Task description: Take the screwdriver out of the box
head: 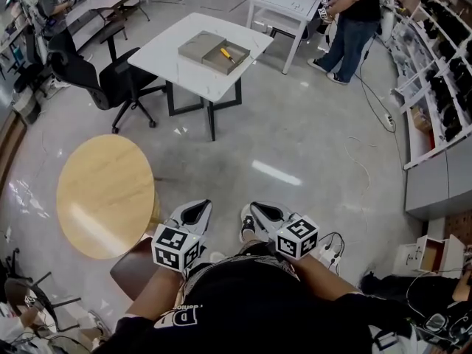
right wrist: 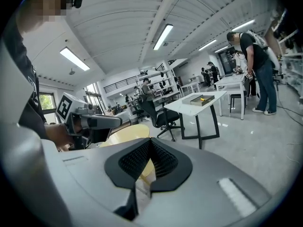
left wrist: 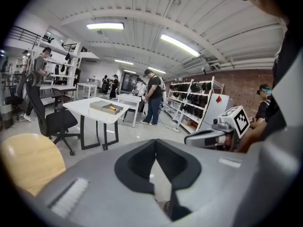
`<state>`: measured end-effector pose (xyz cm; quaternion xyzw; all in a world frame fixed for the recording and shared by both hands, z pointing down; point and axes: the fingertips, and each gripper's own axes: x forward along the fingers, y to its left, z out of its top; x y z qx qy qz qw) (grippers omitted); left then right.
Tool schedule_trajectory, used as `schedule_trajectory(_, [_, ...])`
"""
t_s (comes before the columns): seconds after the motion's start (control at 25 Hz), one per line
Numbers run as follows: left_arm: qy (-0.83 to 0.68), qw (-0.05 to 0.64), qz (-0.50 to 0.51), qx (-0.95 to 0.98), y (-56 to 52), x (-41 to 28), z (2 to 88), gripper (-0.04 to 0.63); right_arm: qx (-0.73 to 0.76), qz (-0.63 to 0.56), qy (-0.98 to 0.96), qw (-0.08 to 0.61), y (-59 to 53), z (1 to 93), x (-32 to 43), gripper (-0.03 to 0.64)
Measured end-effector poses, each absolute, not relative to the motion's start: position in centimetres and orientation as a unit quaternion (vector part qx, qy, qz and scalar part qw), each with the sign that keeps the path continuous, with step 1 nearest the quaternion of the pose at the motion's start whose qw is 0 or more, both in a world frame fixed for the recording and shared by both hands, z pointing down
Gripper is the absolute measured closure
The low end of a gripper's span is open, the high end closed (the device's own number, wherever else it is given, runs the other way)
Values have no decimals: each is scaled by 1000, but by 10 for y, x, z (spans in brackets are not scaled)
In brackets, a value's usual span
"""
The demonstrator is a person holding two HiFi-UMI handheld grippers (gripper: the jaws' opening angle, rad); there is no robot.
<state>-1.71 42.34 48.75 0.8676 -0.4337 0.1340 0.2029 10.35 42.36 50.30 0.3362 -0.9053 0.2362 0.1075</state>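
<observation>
An open grey box (head: pixel 214 51) lies on a white square table (head: pixel 177 65) far ahead across the floor. Inside it is a yellow-handled screwdriver (head: pixel 228 55). Both grippers are held low, close to my body and well away from that table. My left gripper (head: pixel 206 204) is shut and empty, and so is my right gripper (head: pixel 255 207). In the left gripper view the box (left wrist: pixel 106 107) and screwdriver (left wrist: pixel 112 108) are small and distant beyond the closed left gripper (left wrist: pixel 155 144). The right gripper view shows the box (right wrist: pixel 201 100) far past the closed right gripper (right wrist: pixel 150 144).
A round wooden table (head: pixel 105 195) stands just left of me. A black office chair (head: pixel 110 80) sits at the white table's left side. A person (head: pixel 352 21) stands at another white table (head: pixel 284 2) behind. Shelving (head: pixel 442 72) and floor cables (head: pixel 376 102) line the right.
</observation>
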Motion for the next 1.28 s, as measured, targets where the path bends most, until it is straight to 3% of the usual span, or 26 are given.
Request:
schedule_trajectory(0.68, [-460, 199, 132, 855, 247, 23, 470, 537, 313, 226, -919, 85, 235, 482, 137, 615])
schedule_trajectory(1.28, [-483, 216, 130, 839, 152, 74, 472, 537, 280, 230, -928, 87, 139, 486, 184, 615])
